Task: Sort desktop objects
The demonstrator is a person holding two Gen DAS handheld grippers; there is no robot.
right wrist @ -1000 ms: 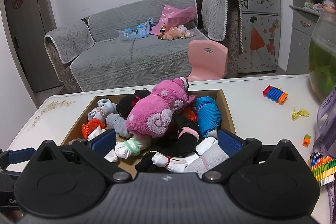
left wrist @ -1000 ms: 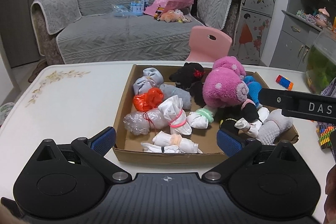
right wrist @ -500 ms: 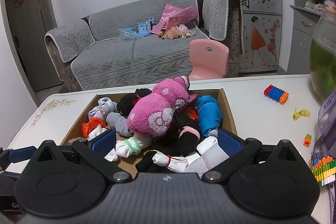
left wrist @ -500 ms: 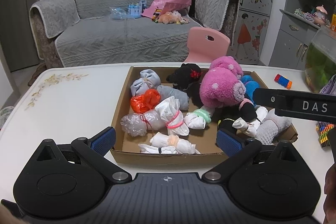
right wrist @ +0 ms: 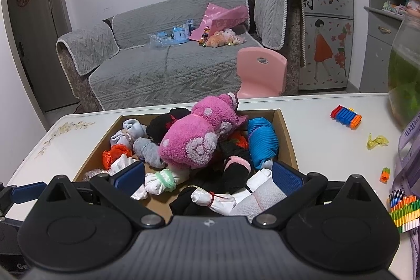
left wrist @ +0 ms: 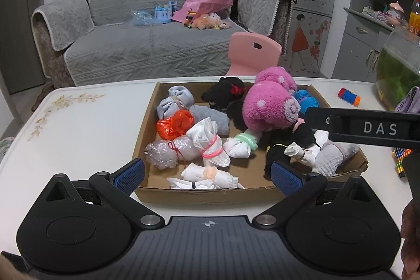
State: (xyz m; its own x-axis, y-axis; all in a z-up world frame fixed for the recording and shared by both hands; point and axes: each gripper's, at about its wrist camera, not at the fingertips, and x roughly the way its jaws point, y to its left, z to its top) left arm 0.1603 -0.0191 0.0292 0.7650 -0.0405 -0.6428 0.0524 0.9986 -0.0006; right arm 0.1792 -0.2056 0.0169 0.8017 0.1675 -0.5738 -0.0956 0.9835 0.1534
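Observation:
A cardboard tray (left wrist: pixel 204 192) (right wrist: pixel 287 138) on the white table holds several tied sock and bag bundles. A big pink fluffy sock roll (left wrist: pixel 270 106) (right wrist: pixel 199 138) lies on top, with a blue roll (right wrist: pixel 262 141), an orange bag bundle (left wrist: pixel 174 123), white bundles (left wrist: pixel 210 143) and black socks (left wrist: pixel 225 93). My left gripper (left wrist: pixel 207 173) is open and empty at the tray's near edge. My right gripper (right wrist: pixel 207 175) is open and empty over the tray's near right part; its finger (left wrist: pixel 367 127) crosses the left wrist view.
Toy block sticks (right wrist: pixel 346 117) (left wrist: pixel 349 96), a yellow clip (right wrist: pixel 376 142), a small orange piece (right wrist: pixel 384 175) and a multicoloured stack (right wrist: pixel 404 211) lie on the table to the right. A green tank (right wrist: pixel 404 70) stands far right. A pink chair (right wrist: pixel 260 72) and grey sofa stand behind.
Both views have shifted slightly; the tray sits a little farther away. Both grippers stay open and empty. Nothing in the tray has moved.

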